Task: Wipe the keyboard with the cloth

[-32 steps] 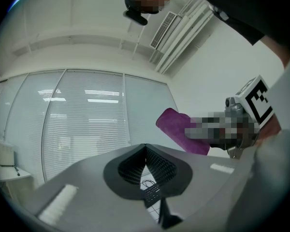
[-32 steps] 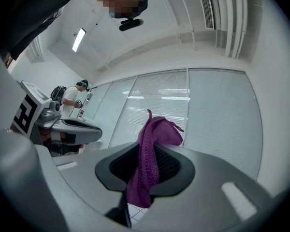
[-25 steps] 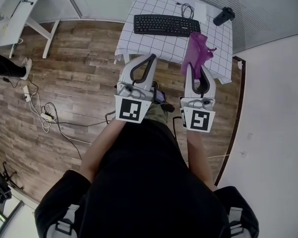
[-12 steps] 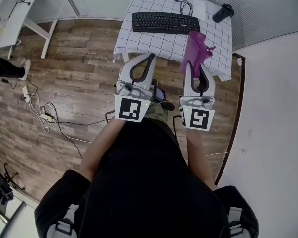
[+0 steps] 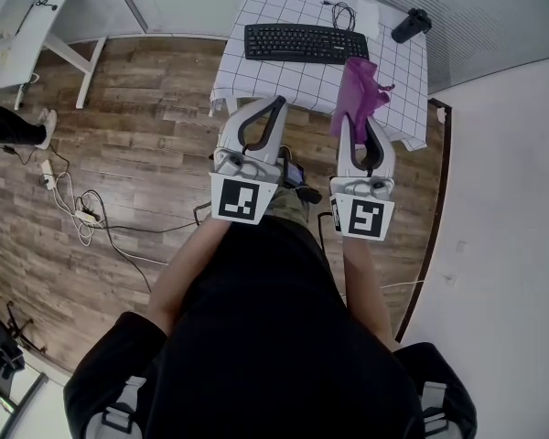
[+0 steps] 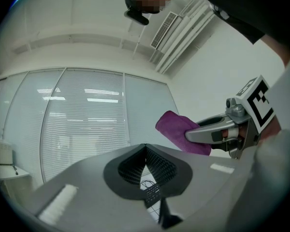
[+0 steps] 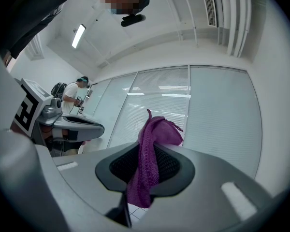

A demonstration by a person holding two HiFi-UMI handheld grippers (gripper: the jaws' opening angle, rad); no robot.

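Note:
A black keyboard (image 5: 306, 43) lies on a table under a white checked tablecloth (image 5: 284, 85) at the top of the head view. My right gripper (image 5: 356, 117) is shut on a purple cloth (image 5: 359, 94), which sticks up between its jaws and hangs below them (image 7: 150, 163). Beside it my left gripper (image 5: 279, 106) is shut with nothing in it; its ribbed pads meet (image 6: 146, 164). Both grippers are held in the air short of the table's near edge. In the left gripper view the right gripper (image 6: 217, 134) and the cloth (image 6: 176, 129) show at the right.
A coiled cable (image 5: 345, 16) and a black device (image 5: 412, 27) lie on the table behind the keyboard. A white desk (image 5: 27, 35) stands at the left over a wood floor with loose cables (image 5: 78, 210). A white wall (image 5: 503, 199) runs along the right. Another person (image 7: 75, 95) stands far off.

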